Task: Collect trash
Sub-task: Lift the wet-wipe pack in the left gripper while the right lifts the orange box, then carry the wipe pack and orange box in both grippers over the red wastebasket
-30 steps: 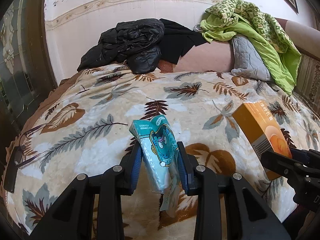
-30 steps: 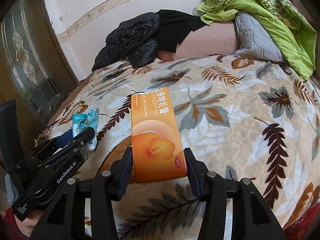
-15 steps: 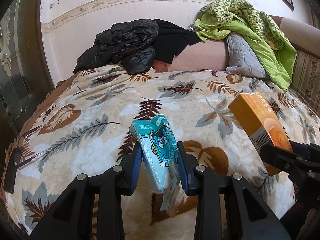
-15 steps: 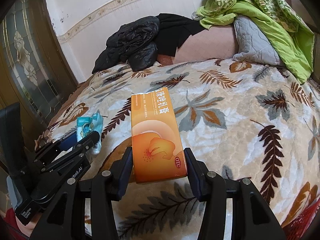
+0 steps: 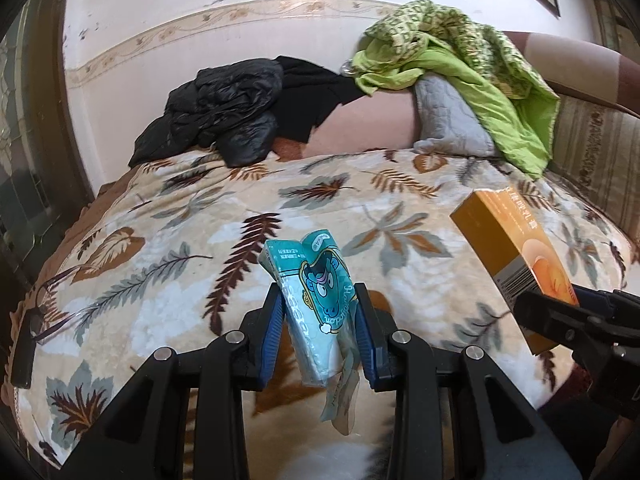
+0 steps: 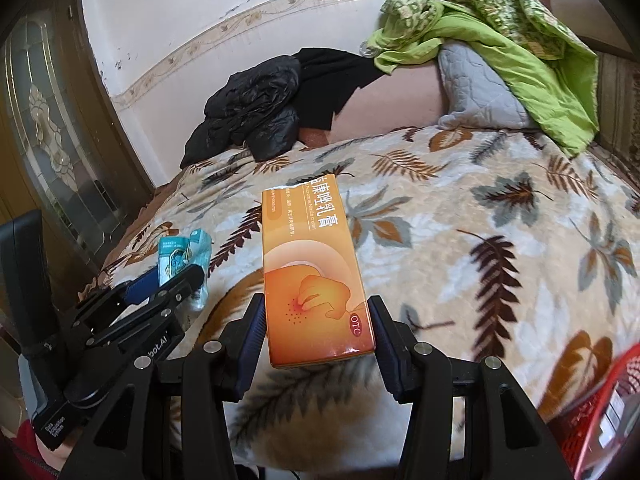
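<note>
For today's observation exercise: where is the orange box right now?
The orange box is clamped in the right hand-held gripper, raised over the leaf-patterned blanket; the left wrist view shows it to the right of the teal packet.

The bed is covered by a cream fleece blanket printed with brown, grey and rust leaves, spread over its whole surface. At the far edge, toward the left corner, a black puffer jacket lies in a heap, with a black cloth just beside it on the right. Toward the far right corner a grey quilted pillow rests against the headboard, with a crumpled green blanket draped over it.
</note>
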